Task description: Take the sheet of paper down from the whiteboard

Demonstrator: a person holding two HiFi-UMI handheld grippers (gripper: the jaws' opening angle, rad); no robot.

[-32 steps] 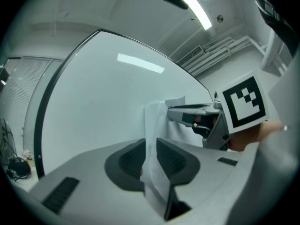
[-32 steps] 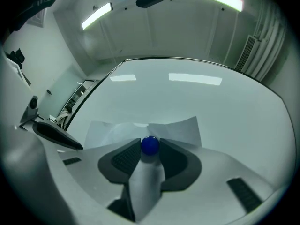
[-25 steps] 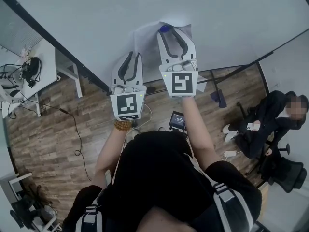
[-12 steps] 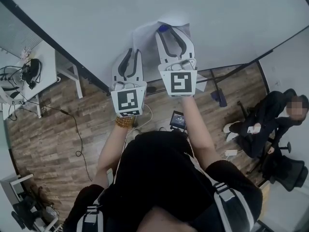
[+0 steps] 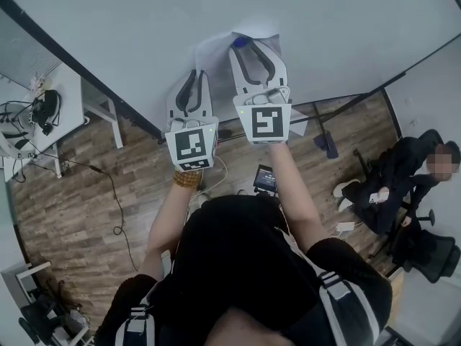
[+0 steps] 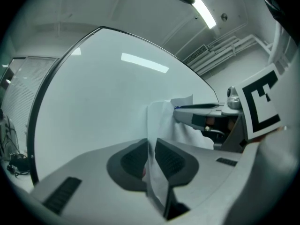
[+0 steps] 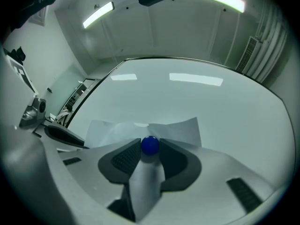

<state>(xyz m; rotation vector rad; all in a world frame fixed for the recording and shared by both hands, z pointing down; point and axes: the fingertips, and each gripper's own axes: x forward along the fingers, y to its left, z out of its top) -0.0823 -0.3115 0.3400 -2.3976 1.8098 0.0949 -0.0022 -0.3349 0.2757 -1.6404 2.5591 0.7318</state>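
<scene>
The sheet of paper is up on the whiteboard, at its lower middle, and both tools are on it. The right gripper has its jaws closed around a small blue round magnet at the paper's top middle, with a fold of paper bunched up between the jaws just below it. That looks like the pin holding the sheet up, so gripping it there makes sense. The left gripper, just to the left of the other and a little lower, has its jaws pressed together on a pinched fold at the paper's left edge. I'd guess that is to keep the sheet from dropping once the magnet comes off.

The board around the paper is bare, so nothing crowds the hands. Below is wooden floor with a loose cable and a small device near the person's feet. A white tabletop with gear sits off to the left. Another person sits on a chair at the right, well apart.
</scene>
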